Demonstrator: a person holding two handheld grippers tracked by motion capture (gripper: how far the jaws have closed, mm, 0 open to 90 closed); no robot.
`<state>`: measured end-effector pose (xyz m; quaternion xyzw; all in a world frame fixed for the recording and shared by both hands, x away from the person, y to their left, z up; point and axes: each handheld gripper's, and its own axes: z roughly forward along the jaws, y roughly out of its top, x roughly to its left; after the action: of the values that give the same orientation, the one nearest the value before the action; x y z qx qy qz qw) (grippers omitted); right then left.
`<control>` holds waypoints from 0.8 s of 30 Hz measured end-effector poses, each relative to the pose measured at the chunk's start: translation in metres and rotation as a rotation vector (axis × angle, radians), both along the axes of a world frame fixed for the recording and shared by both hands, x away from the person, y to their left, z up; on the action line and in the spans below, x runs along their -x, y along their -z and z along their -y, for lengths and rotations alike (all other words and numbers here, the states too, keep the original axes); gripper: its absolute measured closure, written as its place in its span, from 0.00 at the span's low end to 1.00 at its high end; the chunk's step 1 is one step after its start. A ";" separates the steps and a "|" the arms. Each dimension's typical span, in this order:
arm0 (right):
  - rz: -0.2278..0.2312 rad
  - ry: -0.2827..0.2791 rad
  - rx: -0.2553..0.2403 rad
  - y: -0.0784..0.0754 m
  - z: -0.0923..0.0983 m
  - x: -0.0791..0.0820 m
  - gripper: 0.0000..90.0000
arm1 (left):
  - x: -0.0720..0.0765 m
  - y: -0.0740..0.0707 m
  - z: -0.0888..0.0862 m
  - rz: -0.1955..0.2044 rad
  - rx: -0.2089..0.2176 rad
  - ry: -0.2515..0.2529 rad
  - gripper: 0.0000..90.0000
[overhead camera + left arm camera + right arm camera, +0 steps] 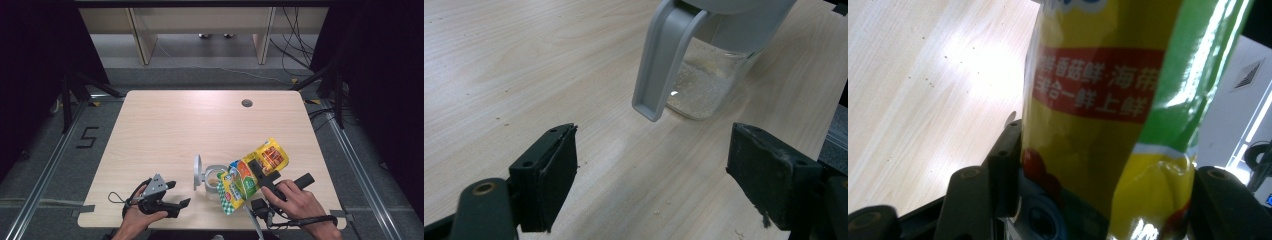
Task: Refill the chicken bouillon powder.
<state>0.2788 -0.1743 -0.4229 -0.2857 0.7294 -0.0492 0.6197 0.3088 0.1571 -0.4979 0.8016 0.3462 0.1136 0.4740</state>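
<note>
Glossy yellow-and-green foil pouch (252, 172) hangs tilted at the lower centre of the high view, its torn mouth down over the open glass jar (215, 181). Soft and slippery, it probably buckles if squeezed, so the right gripper (262, 176) clamps it across the middle, where the film is flattest. At lower left, the left gripper (172, 196) rests on the table (165, 125) with jaws wide and empty.

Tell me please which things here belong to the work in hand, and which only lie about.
In the work:
- yellow-green pouch, gripped by the right gripper, tilted over the jar
- glass jar with its open grey lid
- left gripper, open, beside the jar

Lying about:
- cables on the floor beyond the table
</note>
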 end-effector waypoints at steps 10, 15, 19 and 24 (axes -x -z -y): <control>0.008 -0.007 0.003 -0.001 -0.001 0.001 0.50 | -0.001 0.000 -0.001 0.016 -0.013 0.015 0.22; 0.019 -0.016 0.009 -0.002 -0.002 0.003 0.50 | -0.001 0.000 0.000 0.011 -0.006 0.011 0.22; 0.024 -0.017 0.027 -0.004 -0.004 0.004 0.50 | -0.001 -0.001 -0.001 0.008 -0.009 0.021 0.22; 0.020 -0.021 0.013 -0.001 -0.003 0.003 0.51 | -0.001 -0.001 -0.001 0.008 -0.009 0.023 0.22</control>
<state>0.2760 -0.1709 -0.4217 -0.2968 0.7199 -0.0502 0.6254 0.3100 0.1585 -0.4973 0.8073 0.3346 0.1130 0.4728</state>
